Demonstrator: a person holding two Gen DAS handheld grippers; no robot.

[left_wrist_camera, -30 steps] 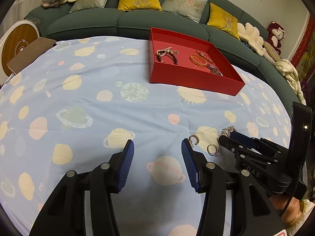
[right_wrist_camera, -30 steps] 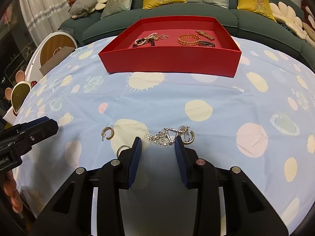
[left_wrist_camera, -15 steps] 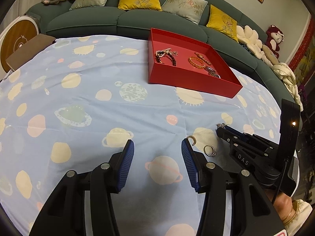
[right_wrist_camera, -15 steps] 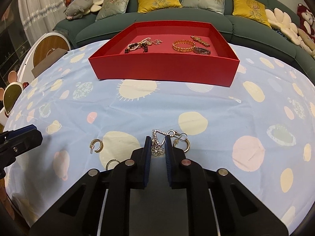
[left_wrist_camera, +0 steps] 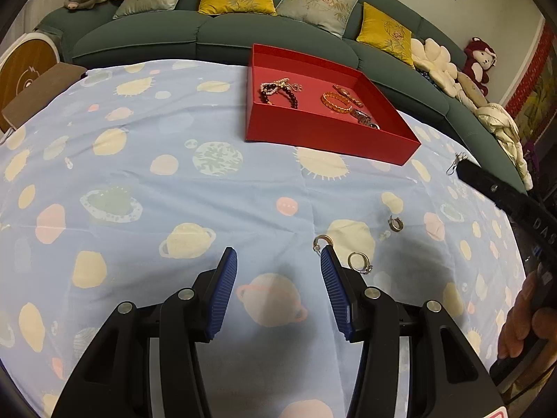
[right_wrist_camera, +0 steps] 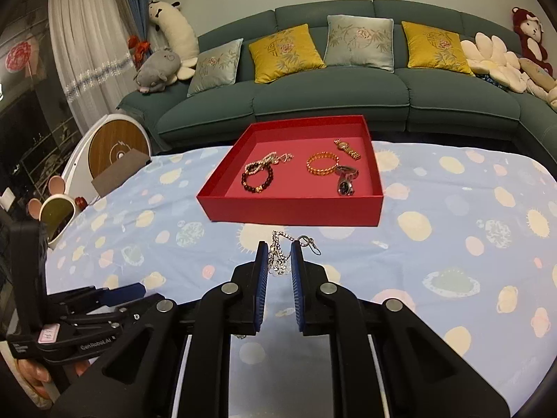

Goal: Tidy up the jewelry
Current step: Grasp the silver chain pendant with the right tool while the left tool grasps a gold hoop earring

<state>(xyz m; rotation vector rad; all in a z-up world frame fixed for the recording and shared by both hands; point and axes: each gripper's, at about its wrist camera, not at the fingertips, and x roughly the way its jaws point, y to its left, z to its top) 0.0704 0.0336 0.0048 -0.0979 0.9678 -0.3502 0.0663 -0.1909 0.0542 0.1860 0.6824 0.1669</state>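
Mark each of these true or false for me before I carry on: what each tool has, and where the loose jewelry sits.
1. The right tool is shut on the silver chain. True.
2. The left tool grips a ring. False: its jaws are open with nothing between them.
3. The red tray holds nothing. False: bracelets and watches lie in it.
4. A ring and two hoop earrings lie on the tablecloth. True.
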